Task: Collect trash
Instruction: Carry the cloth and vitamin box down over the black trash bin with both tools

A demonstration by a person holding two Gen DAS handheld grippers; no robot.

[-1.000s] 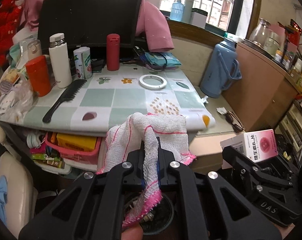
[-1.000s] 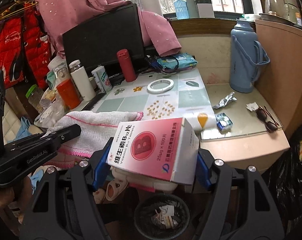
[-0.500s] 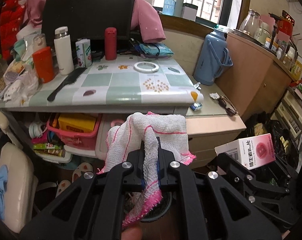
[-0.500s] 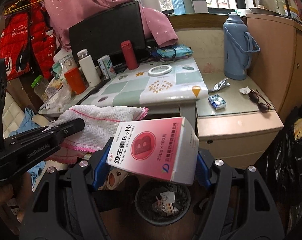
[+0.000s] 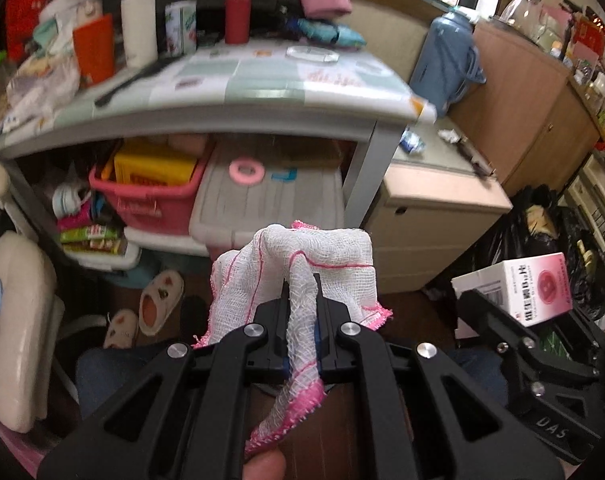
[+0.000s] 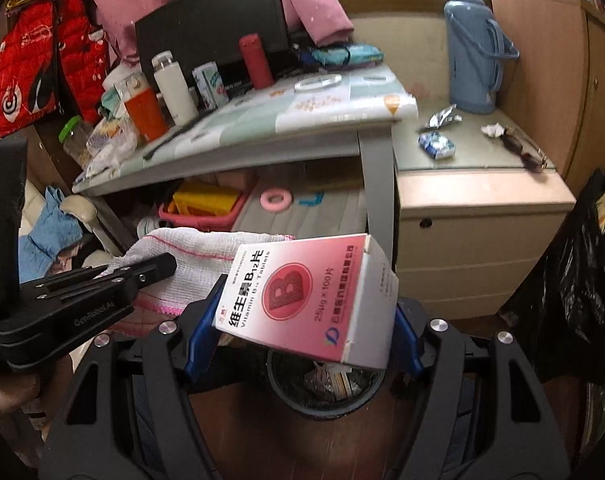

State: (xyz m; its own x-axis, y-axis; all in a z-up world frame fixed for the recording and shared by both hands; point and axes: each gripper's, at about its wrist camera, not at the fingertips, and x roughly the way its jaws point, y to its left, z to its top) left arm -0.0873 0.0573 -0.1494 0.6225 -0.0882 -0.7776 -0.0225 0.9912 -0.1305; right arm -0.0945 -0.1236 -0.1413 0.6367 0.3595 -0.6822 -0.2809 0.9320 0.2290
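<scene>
My left gripper [image 5: 301, 292] is shut on a white gauze cloth with pink edging [image 5: 326, 252], which drapes over its fingertips and hangs down between the arms. My right gripper [image 6: 302, 308] is shut on a pink and white vitamin tablet box [image 6: 302, 292], held across its width between the blue pads. Directly under the box on the wooden floor stands a round dark trash bin [image 6: 326, 384] with scraps inside. The box [image 5: 518, 288] and right gripper show at the right of the left wrist view; the bin is hidden there.
A cluttered table [image 6: 302, 120] with bottles stands ahead, a pink basket [image 5: 150, 196] and grey storage bin [image 5: 270, 200] beneath it. A low cabinet [image 6: 482, 208] carries wrappers and sunglasses. Black trash bags [image 6: 582, 280] fill the right. Slippers [image 5: 158, 300] lie on the floor.
Both grippers have sunk below the table's edge, so the tabletop has risen in both views and the shelf space underneath shows. The cloth and the box stay gripped. The bin is closer under the box.
</scene>
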